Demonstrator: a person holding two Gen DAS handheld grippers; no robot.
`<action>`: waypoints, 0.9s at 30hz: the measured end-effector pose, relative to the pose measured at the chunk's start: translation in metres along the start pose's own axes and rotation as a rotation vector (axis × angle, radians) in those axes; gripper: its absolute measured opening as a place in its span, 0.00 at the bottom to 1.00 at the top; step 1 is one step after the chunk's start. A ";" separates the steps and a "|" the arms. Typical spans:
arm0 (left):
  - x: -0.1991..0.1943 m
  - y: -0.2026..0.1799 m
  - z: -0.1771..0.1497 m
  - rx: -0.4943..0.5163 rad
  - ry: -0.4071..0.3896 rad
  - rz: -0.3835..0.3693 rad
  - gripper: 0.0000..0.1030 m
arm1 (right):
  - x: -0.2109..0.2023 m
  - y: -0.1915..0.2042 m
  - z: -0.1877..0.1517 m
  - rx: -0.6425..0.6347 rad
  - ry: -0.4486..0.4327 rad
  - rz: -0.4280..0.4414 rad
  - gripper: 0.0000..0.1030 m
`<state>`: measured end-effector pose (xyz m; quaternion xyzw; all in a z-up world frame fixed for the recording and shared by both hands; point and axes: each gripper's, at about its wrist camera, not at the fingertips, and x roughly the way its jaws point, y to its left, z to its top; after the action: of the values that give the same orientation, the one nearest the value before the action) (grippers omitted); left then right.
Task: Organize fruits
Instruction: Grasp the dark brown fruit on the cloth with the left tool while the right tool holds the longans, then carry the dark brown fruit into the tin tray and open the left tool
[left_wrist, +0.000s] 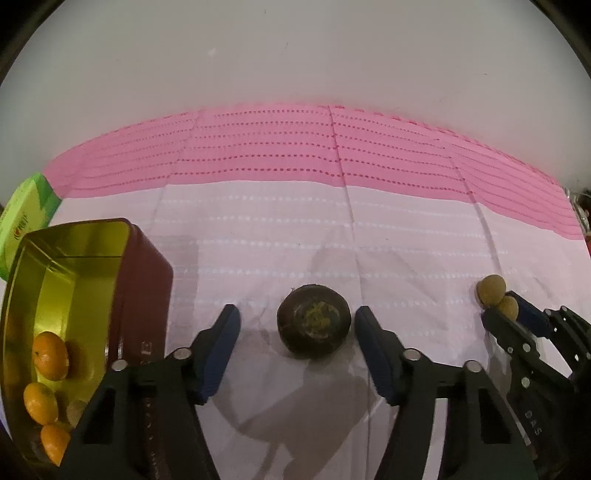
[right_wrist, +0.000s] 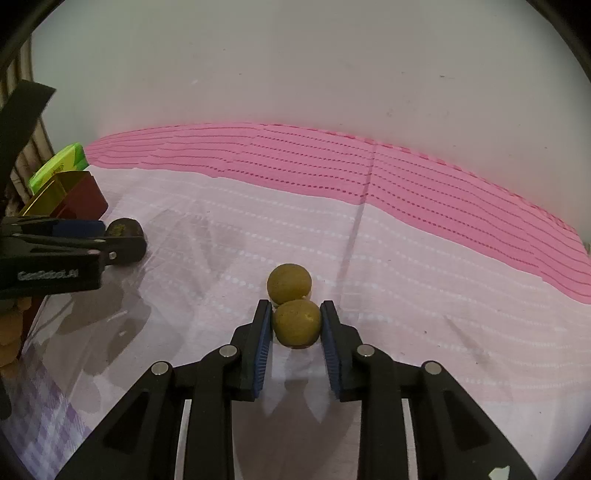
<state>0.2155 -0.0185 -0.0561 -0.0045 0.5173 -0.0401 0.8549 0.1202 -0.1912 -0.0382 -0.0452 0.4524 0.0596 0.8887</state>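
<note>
Black, ribbed-blue-padded fingers of the left tool (left_wrist: 297, 328) sit closest, spread apart to either side of a dark, round, rough-skinned fruit (left_wrist: 313, 320) on the desk; the right pad is just beside it, the left pad clearly off it, so nothing is gripped. Left of this tool stands an open rectangular tin (left_wrist: 146, 280), maroon outside and shiny gold inside, with smooth oranges (left_wrist: 50, 355) at its near end. A green box (left_wrist: 26, 218) lies behind the tin. Over to the right, the right tool (right_wrist: 296, 321) is clamped on a small, round, matte tan fruit (right_wrist: 296, 324), and a second tan fruit (right_wrist: 289, 283) touches it on the far side. Pale pink cloth (right_wrist: 424, 302) with dotted rows covers the desk, turning brighter pink farther back.
</note>
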 end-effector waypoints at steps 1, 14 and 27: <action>0.001 -0.001 0.001 0.005 -0.006 0.009 0.56 | 0.000 0.000 0.000 0.001 0.000 0.001 0.26; -0.018 -0.006 -0.019 0.031 -0.010 -0.003 0.38 | 0.000 0.000 -0.001 0.000 0.000 -0.002 0.26; -0.055 0.000 -0.045 0.033 -0.008 -0.032 0.38 | 0.000 0.002 -0.001 -0.007 0.000 -0.010 0.26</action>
<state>0.1505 -0.0133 -0.0280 0.0013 0.5129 -0.0625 0.8561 0.1195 -0.1892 -0.0388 -0.0506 0.4521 0.0569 0.8887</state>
